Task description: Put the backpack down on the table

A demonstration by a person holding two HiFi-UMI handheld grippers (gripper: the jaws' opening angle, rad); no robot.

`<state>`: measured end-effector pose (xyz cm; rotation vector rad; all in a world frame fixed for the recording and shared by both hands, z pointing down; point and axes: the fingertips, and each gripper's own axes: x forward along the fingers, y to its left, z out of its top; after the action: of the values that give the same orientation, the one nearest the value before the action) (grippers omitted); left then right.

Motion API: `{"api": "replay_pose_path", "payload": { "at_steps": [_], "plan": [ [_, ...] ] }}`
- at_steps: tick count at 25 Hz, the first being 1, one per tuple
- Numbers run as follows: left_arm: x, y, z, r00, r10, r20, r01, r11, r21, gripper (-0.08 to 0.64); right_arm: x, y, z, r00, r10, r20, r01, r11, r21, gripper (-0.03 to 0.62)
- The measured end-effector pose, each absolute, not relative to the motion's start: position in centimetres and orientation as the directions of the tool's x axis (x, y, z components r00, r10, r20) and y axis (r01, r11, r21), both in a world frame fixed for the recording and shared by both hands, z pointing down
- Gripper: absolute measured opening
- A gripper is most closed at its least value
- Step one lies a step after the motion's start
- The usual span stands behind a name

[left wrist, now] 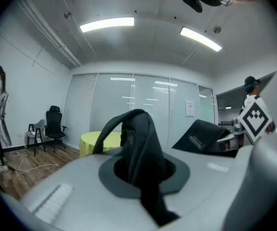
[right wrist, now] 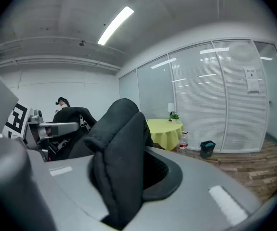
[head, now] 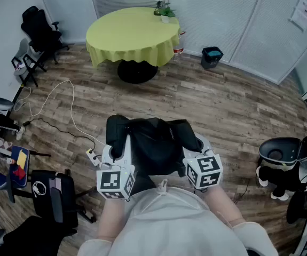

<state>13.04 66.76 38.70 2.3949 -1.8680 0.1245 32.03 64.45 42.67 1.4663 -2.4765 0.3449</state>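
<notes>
Wood-plank floor [head: 222, 105]; black office chair [head: 40, 31]; blinded glass wall [head: 217, 15]; ceiling strip lights [left wrist: 107, 24].

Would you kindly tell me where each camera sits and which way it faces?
Head view: on the person's head, facing steeply down at the backpack; left gripper, right gripper and forearms show.
Left gripper view: on the left gripper, looking along its jaws, shut on a strap, towards the table.
Right gripper view: on the right gripper, along its jaws, shut on a padded strap.
Shared: all show backpack and table.
</notes>
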Motion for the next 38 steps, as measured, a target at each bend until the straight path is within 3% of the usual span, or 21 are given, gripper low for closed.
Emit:
{"api": "replay_pose_path", "payload": {
  "at_steps": [19, 38],
  "plan": [
    [10.2, 59.5, 40.9, 0.264, -0.944, 0.197, -0.964, -0.253, 0.082, 0.025, 29.3, 57.3, 44.7, -0.463, -0.796, 0.39, -0.883, 0.45, -0.13, 0.034],
    [-4.1, 40.7, 39.3, 0.32, -0.935, 0.155, -0.943, -0.3, 0.143, 0.025, 16.0, 38.3, 42.4, -0.425, -0.821, 0.38, -0.903, 0.411, -0.123, 0.034]
  ]
}}
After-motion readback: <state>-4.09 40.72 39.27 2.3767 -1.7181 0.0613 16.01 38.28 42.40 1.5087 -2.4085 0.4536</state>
